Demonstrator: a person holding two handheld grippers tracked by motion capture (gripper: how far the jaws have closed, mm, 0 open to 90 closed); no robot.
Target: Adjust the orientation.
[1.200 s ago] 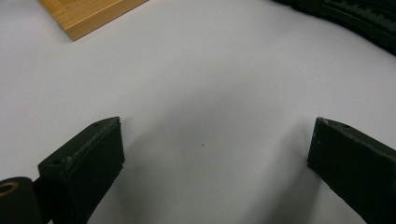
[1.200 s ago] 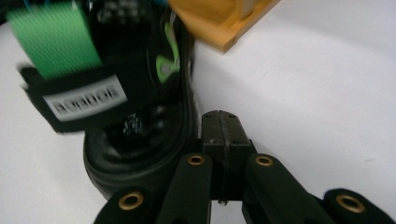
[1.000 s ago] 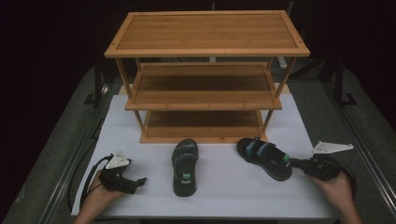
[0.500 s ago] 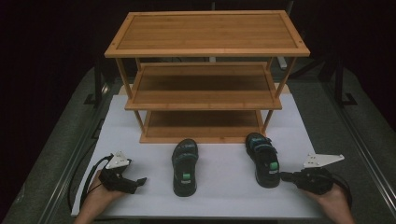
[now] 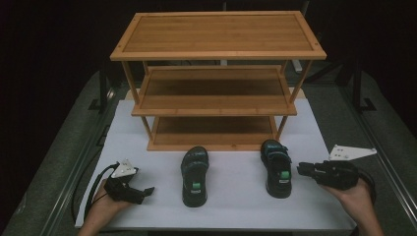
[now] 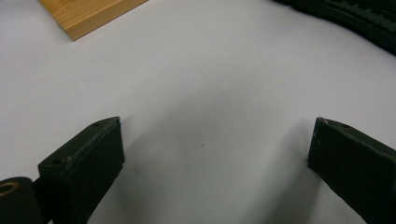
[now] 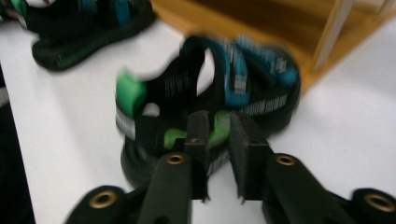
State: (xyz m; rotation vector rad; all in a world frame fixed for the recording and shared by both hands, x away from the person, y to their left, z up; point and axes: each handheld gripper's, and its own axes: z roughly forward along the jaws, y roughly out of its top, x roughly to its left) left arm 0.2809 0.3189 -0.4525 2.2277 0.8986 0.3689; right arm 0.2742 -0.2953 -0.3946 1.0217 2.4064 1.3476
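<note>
Both jaws empty: L wide, R just cracked by sandal (image 7: 205,98).

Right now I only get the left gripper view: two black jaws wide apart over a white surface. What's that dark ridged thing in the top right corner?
Observer: That's the sole of a black sandal, lying with its toe toward a three-shelf wooden rack.
Operator: Is it one of a pair?
Observer: Yes. A second sandal with blue and green straps lies to its right, also in front of the rack.
Operator: And what is the other hand doing?
Observer: The right gripper points at the second sandal's side. Its jaws have just been opening to a narrow gap, with nothing between them.
</note>
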